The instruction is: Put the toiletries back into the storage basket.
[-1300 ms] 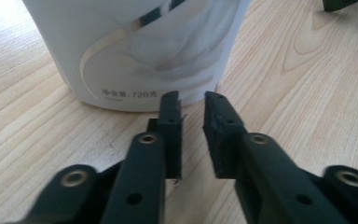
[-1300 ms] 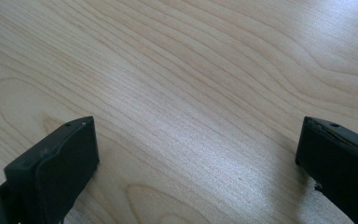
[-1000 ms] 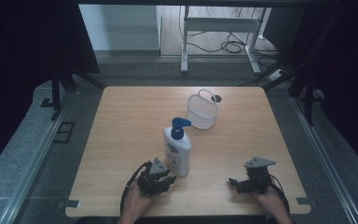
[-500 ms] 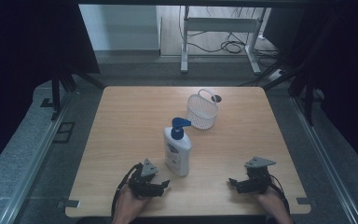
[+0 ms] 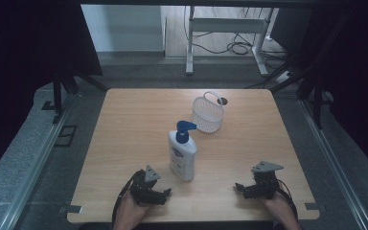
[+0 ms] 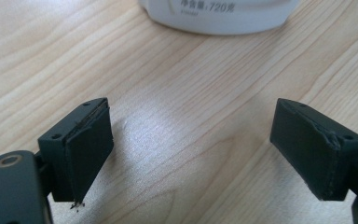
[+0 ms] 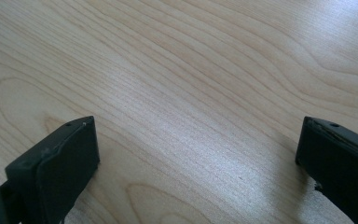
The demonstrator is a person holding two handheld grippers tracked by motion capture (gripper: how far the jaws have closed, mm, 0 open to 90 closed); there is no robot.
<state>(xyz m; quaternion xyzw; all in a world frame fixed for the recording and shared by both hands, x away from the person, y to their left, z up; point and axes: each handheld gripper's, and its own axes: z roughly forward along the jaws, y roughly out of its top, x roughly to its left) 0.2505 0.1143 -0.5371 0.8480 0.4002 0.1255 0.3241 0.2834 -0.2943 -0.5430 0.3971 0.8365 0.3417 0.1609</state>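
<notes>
The left gripper (image 5: pixel 165 193) rests near the front edge of the tabletop (image 5: pixel 134 124), left of the middle, held by a hand (image 5: pixel 127 213) that comes in over that edge. Its jaws stand wide apart with bare wood between them. In the left gripper view, the left gripper (image 6: pixel 191 154) points at the rounded white base of a pump bottle (image 6: pixel 219 16), which sits just ahead of the jaws without touching them; printed characters and "720" show on the base.

The right gripper (image 5: pixel 239 188) rests near the front right corner of the tabletop, its jaws pointing toward the left gripper. In the right gripper view, the right gripper (image 7: pixel 196 163) has its jaws spread wide, with wood grain between them and nothing held.

The pump bottle (image 5: pixel 182 154) is white with a blue pump head and a blue label. It stands upright near the middle of the tabletop, closer to the front edge, just beside the left gripper. A white wire basket (image 5: pixel 207 114) with a loop handle stands behind it, toward the back edge, right of the middle and apart from the bottle.
</notes>
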